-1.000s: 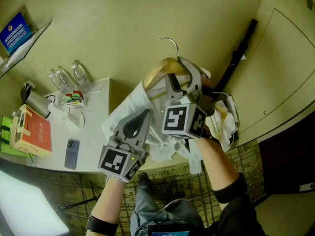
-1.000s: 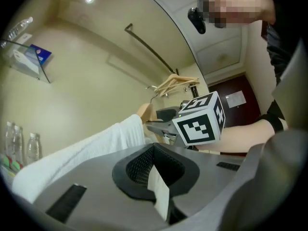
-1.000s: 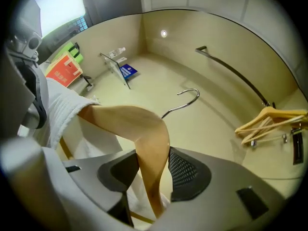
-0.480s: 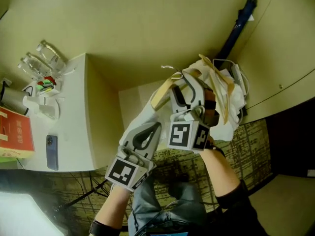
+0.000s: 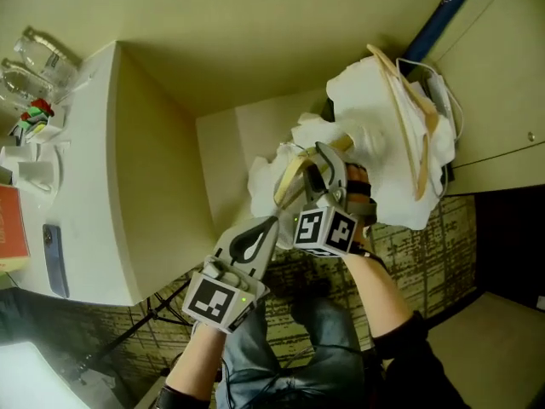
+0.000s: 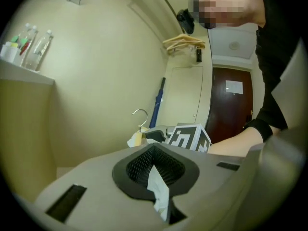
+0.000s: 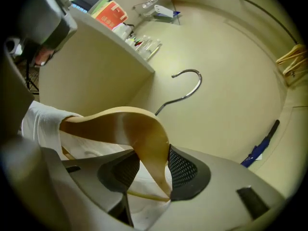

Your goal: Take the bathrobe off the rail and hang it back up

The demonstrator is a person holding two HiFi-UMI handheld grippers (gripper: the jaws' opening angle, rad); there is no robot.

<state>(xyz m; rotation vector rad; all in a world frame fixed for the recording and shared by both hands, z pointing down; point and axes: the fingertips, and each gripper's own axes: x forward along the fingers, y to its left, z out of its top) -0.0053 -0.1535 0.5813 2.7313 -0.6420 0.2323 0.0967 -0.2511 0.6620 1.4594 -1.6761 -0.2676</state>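
Pinching a thin fold of white cloth, the left tool [image 5: 269,225] has its jaws pressed together low in front of the person. The fold seems to belong to the bathrobe [image 5: 271,167], which bunches just beyond its tip.

Just beside it and a little farther out, the right tool [image 5: 322,156] clamps one shoulder of the wooden hanger [image 5: 289,180] near the neck. Its pads sit on either face of the wood, which holds the jaws fairly wide.

The robe is draped over that hanger, off the rail and carried low. It hangs above the floor between the desk [image 5: 94,186] on the left and a white heap [image 5: 383,156] of cloth with loose hangers on it to the right.

The hanger's long axis runs roughly across the right tool's jaws. Its wire hook [image 7: 188,85] stands free beyond them, rising toward the wall.

Farthest off, the rail [image 7: 255,5] curves high overhead, with spare hangers [image 7: 292,61] on it.

I judge that the coming move turns on one thing: the rail lies well above and beyond the hook. The right hand carries the hanger, so it would have to lift it there, while the left only steadies the cloth.
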